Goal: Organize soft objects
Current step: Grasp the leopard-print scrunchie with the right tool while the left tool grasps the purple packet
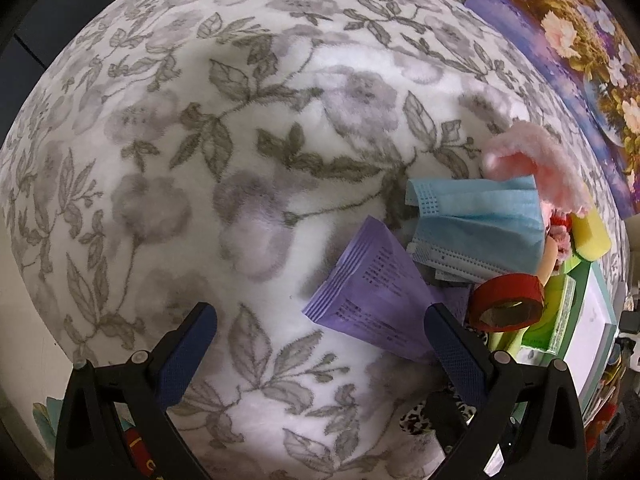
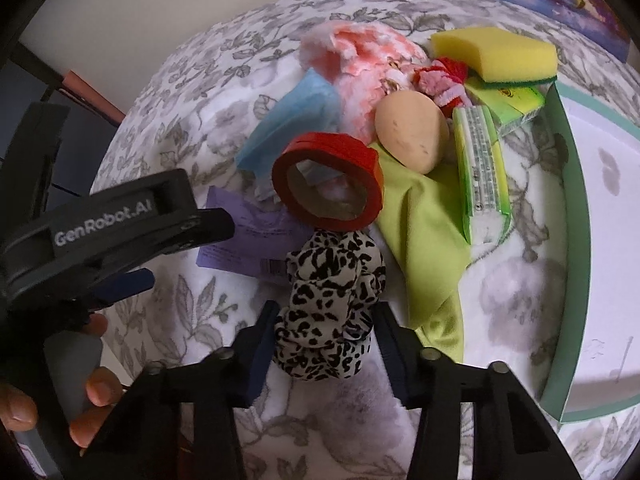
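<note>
Right wrist view: right tool [image 2: 324, 344] straddles the leopard scrunchie [image 2: 332, 312], fingers beside it, grip unclear. Clench low, lift straight so the red tape roll [image 2: 328, 184] beyond stays put. Box [image 2: 568, 216] lies right. Left tool [image 1: 320, 344] released over blanket [image 1: 200, 140].

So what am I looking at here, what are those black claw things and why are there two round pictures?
Those claws are hand-held grippers; a person holds one in each hand. Each has a fisheye camera looking along its two fingers, hence two round pictures. The left wrist view shows the left gripper open over a floral blanket, near a purple packet and a blue face mask. The right wrist view shows the right gripper, its fingers on either side of a leopard-print scrunchie; a firm squeeze cannot be confirmed. Beyond lie a red tape roll, a yellow sponge and a green cloth.
</note>
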Demonstrator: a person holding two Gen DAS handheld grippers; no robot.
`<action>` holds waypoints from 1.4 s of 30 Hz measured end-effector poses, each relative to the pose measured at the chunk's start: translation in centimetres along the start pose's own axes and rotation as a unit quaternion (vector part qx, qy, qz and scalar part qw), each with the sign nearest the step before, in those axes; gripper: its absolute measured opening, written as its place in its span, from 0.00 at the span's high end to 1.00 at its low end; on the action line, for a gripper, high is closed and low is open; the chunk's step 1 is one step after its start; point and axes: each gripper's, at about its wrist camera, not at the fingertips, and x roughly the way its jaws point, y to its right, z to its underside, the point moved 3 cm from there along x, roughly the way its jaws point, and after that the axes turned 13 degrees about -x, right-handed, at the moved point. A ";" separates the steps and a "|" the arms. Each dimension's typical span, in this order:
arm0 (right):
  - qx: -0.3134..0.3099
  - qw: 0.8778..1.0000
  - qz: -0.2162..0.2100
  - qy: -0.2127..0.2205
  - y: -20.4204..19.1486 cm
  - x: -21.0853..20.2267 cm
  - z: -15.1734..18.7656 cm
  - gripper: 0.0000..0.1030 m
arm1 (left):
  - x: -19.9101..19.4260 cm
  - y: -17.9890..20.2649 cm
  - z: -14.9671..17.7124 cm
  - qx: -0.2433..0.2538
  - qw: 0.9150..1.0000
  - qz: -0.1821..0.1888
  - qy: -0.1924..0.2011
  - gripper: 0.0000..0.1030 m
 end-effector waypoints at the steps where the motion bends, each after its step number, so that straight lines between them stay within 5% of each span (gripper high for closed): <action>1: 0.000 1.000 0.000 0.000 0.1 0.0 0.0 0.59 | 0.2 0.2 0.1 0.005 1.000 -0.003 -0.001 0.00; 13: 0.000 1.000 0.003 0.005 0.8 -1.5 0.5 0.75 | 0.6 2.1 1.2 0.026 1.000 -0.007 -0.001 0.00; 31: 0.032 0.999 0.009 0.031 3.2 -4.3 0.7 0.76 | 0.4 7.6 3.7 0.103 0.995 0.003 -0.007 0.00; 42: 0.047 0.999 0.016 0.017 4.4 -3.9 1.0 0.76 | 2.9 11.3 5.0 0.132 0.991 -0.033 0.012 0.01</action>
